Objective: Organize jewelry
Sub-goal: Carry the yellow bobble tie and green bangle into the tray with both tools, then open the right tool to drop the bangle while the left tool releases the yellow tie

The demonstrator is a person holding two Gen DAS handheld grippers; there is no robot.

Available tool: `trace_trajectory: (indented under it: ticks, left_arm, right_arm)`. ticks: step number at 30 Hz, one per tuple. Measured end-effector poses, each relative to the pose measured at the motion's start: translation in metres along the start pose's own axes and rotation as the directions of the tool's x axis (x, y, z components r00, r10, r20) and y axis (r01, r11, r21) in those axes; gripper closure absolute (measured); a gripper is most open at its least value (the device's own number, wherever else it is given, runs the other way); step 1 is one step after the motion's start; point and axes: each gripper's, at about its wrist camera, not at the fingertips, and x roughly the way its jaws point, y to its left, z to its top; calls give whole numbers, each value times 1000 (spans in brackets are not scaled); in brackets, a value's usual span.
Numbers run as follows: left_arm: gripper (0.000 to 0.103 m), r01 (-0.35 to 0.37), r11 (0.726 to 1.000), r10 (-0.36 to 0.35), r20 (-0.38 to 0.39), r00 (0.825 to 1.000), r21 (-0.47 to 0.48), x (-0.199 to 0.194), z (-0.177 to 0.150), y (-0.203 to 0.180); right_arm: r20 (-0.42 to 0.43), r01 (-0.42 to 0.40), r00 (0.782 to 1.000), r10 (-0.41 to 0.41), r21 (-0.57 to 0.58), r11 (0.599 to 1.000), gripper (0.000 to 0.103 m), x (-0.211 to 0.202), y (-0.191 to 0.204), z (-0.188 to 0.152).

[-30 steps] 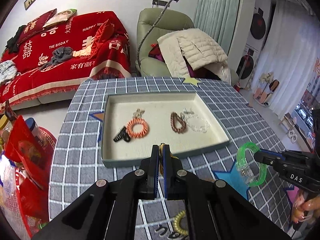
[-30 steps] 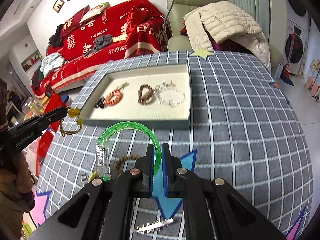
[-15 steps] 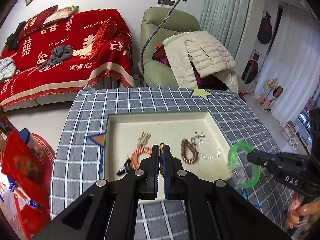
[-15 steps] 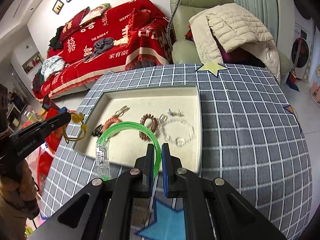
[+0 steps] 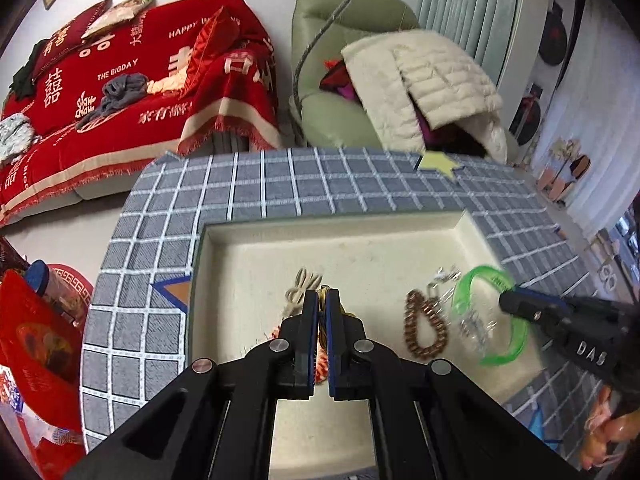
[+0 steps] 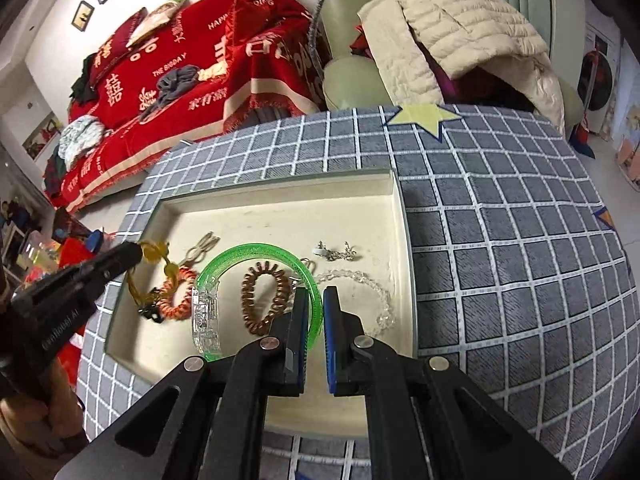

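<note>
Looking down on a round table (image 6: 520, 240) under grey grid-check cloth, red sofa throw (image 5: 120, 80) and green armchair (image 5: 332, 112) with a puffy cream jacket (image 6: 460, 32) beyond. Ahead of both claws sits the shallow cream-lined tray (image 6: 280, 216). The right gripper (image 6: 316, 304) is pinching a glossy green plastic bangle (image 6: 256, 252), arching over a brown coil band (image 6: 266, 300); clear beads (image 6: 372, 288) lie just right of its tips. The left gripper (image 5: 322, 300) is pinched on a yellow cord bracelet (image 6: 158, 256), dangling above an orange coil band (image 6: 180, 296) inside the tray.
</note>
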Motion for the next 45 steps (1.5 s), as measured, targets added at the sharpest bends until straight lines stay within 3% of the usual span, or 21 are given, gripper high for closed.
trace_trajectory:
  ticks: [8, 18, 22, 23, 24, 26, 33, 40, 45]
  left_arm:
    - [78, -39, 998, 41, -57, 998, 45, 25, -15, -1]
    - [78, -137, 983, 150, -94, 984, 125, 41, -24, -10]
    - [78, -146, 981, 159, -101, 982, 124, 42, -25, -9]
    - [78, -153, 980, 166, -99, 981, 127, 42, -25, -9]
    - [78, -162, 978, 175, -96, 980, 133, 41, -25, -10]
    - [78, -172, 975, 185, -84, 979, 141, 39, -25, -13]
    - [78, -160, 979, 167, -47, 985, 128, 28, -23, -15]
    - [78, -166, 981, 168, -17, 986, 104, 20, -19, -13]
    - [78, -157, 985, 159, -36, 987, 71, 24, -18, -9]
  right_arm:
    - [-40, 16, 999, -15, 21, 1000, 95, 29, -9, -6]
    - [-47, 27, 999, -26, 13, 1000, 94, 35, -8, -11]
    - [-53, 23, 998, -23, 14, 1000, 93, 35, -9, -11]
    - [-56, 21, 998, -20, 16, 1000, 85, 35, -9, -11]
    - [-52, 18, 999, -17, 20, 1000, 68, 34, -9, -11]
    - [-25, -2, 1000, 3, 28, 1000, 44, 27, -9, -11]
    - [81, -63, 995, 60, 30, 998, 40, -9, -2, -11]
    - [112, -94, 990, 88, 48, 994, 38, -29, -4, -19]
    - [117, -111, 988, 103, 68, 991, 38, -37, -8, -26]
